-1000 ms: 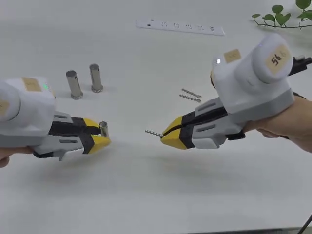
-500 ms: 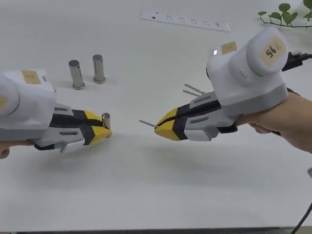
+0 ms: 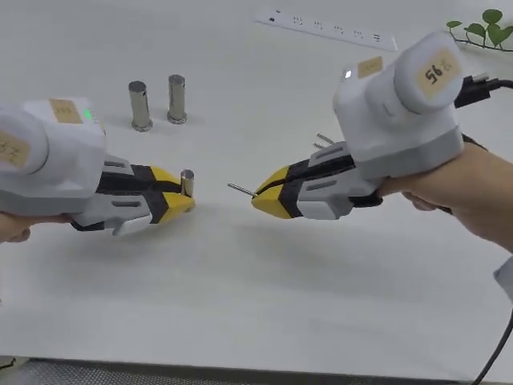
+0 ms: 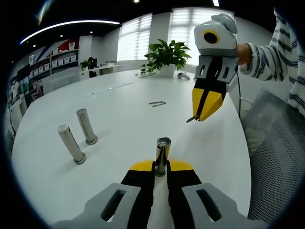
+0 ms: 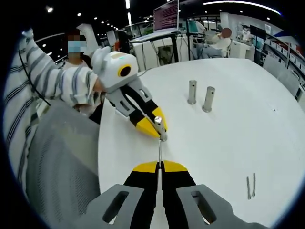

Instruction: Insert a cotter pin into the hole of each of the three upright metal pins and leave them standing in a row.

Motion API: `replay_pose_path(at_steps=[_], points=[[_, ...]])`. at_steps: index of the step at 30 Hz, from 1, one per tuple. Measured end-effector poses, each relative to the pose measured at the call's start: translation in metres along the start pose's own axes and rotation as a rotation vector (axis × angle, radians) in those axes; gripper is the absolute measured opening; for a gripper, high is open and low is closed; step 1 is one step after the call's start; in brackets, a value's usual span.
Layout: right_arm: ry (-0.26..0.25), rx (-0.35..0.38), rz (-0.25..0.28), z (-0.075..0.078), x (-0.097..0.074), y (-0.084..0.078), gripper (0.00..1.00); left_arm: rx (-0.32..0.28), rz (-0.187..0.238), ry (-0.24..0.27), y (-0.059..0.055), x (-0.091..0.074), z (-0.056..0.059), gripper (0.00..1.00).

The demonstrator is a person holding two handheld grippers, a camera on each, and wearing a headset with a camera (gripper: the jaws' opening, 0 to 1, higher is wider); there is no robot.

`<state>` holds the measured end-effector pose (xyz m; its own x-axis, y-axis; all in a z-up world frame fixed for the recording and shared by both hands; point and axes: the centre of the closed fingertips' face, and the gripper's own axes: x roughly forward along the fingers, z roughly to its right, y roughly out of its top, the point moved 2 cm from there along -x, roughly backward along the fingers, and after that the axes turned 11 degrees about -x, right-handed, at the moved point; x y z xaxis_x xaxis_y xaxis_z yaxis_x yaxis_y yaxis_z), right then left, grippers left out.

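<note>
Left gripper [image 3: 189,199] jaws clench metal pin [image 3: 187,181] upright, steadying it; right gripper [image 3: 258,200] jaws grasp cotter pin [image 3: 240,190], protruding ahead for insertion.

— Any writing to read?
— A handwritten sticker [image 3: 437,72], tan, on the round back of the right gripper [image 3: 258,197], far right: "56", or "95" if turned over.
— And the left gripper [image 3: 187,197]?
— Its side sticker [image 3: 11,149] bears marks too blurred to read.
</note>
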<state>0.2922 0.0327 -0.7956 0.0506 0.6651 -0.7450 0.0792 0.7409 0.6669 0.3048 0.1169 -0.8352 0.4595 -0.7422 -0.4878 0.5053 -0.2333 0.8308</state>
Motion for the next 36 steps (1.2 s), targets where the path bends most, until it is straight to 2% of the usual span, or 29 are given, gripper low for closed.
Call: replay_pose_path(at_steps=[2,13,26,36], points=[[0.006,-0.005,-0.003,-0.002,0.002,0.002,0.03,-0.015,0.017,0.001,0.0,-0.001,0.0,0.08],[0.022,-0.01,-0.002,0.0,0.013,0.009,0.03,-0.018,0.038,-0.003,0.0,0.0,0.0,0.07],[0.036,-0.014,0.014,0.0,0.027,0.017,0.03,-0.018,0.048,-0.021,-0.002,0.0,0.002,0.08],[0.04,-0.006,0.014,0.001,0.029,0.016,0.03,-0.005,0.043,-0.023,-0.002,0.002,0.004,0.08]])
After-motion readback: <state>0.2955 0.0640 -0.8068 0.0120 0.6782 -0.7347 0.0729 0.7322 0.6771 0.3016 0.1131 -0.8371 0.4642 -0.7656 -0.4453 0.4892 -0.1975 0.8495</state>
